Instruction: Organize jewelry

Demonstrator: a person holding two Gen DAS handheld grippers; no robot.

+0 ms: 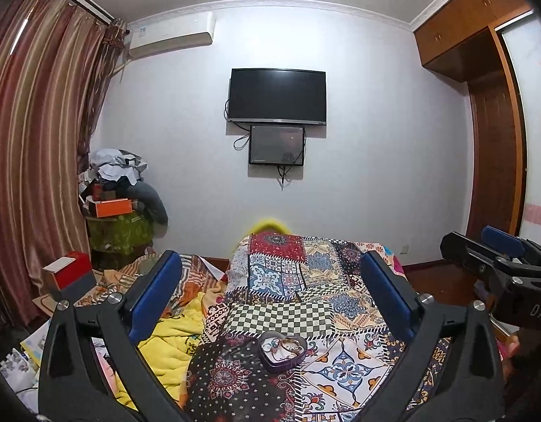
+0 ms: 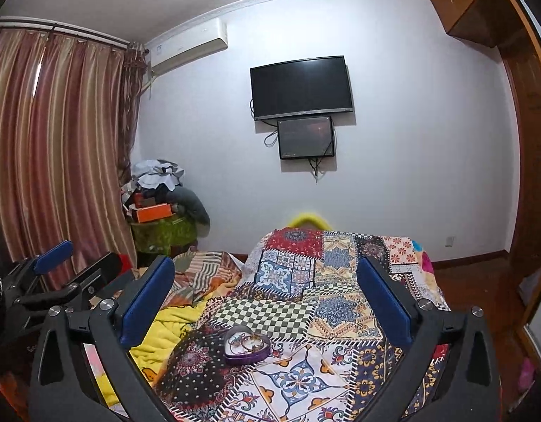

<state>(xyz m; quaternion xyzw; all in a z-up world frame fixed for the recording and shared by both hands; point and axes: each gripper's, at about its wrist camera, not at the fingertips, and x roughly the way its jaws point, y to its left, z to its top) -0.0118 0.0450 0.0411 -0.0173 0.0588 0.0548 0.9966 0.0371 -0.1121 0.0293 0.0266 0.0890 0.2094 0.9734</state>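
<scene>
A purple heart-shaped box (image 1: pixel 283 351) lies open on the patchwork bedspread (image 1: pixel 298 281), with a tangle of gold and beaded jewelry inside. It also shows in the right wrist view (image 2: pixel 247 345). My left gripper (image 1: pixel 270 281) is open and empty, raised above and behind the box. My right gripper (image 2: pixel 267 285) is open and empty too, held above the bedspread (image 2: pixel 341 274) with the box low between its fingers. Each gripper shows at the edge of the other's view.
A yellow blanket (image 1: pixel 172 348) lies bunched left of the bedspread. A red box (image 1: pixel 68 270) sits at the bed's left. A cluttered pile with an orange box (image 1: pixel 112 206) stands by the curtain. A TV (image 1: pixel 277 95) hangs on the far wall. A wooden wardrobe (image 1: pixel 488 105) stands at the right.
</scene>
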